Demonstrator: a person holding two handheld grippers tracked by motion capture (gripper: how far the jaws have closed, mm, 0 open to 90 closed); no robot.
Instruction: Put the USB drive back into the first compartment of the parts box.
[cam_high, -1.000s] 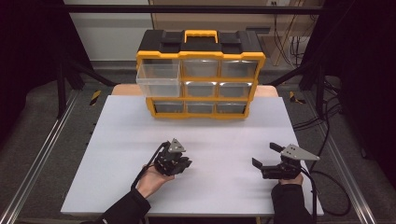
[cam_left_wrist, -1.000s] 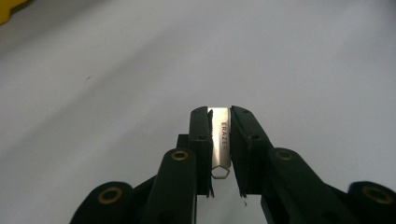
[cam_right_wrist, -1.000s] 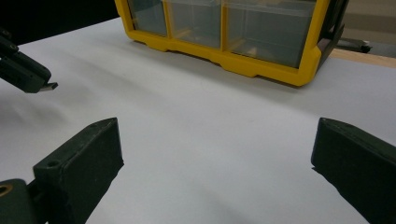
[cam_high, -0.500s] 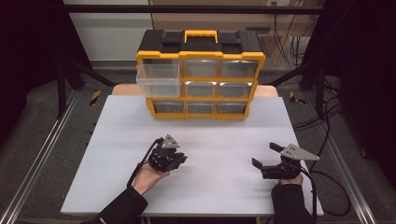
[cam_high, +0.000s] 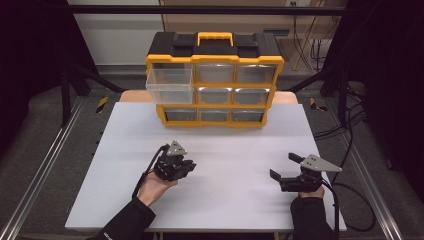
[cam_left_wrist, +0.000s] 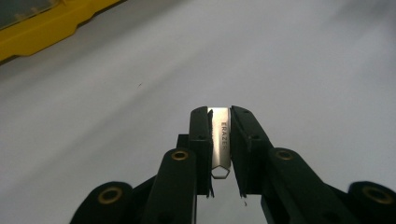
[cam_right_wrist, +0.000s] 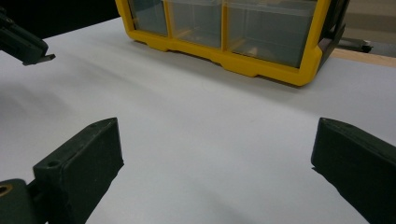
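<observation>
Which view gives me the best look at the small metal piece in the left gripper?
The left gripper view: the metal piece sits clamped between the jaws, its engraved lettering visible. In the high view the left gripper hides it; the right gripper view catches just its tip.

Flat silver metal strip (cam_left_wrist: 220, 140), stamped "ERAZER", on edge.

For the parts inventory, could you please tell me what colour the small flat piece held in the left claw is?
Silver metal piece, stamped with lettering; clearest in the left gripper view.
</observation>
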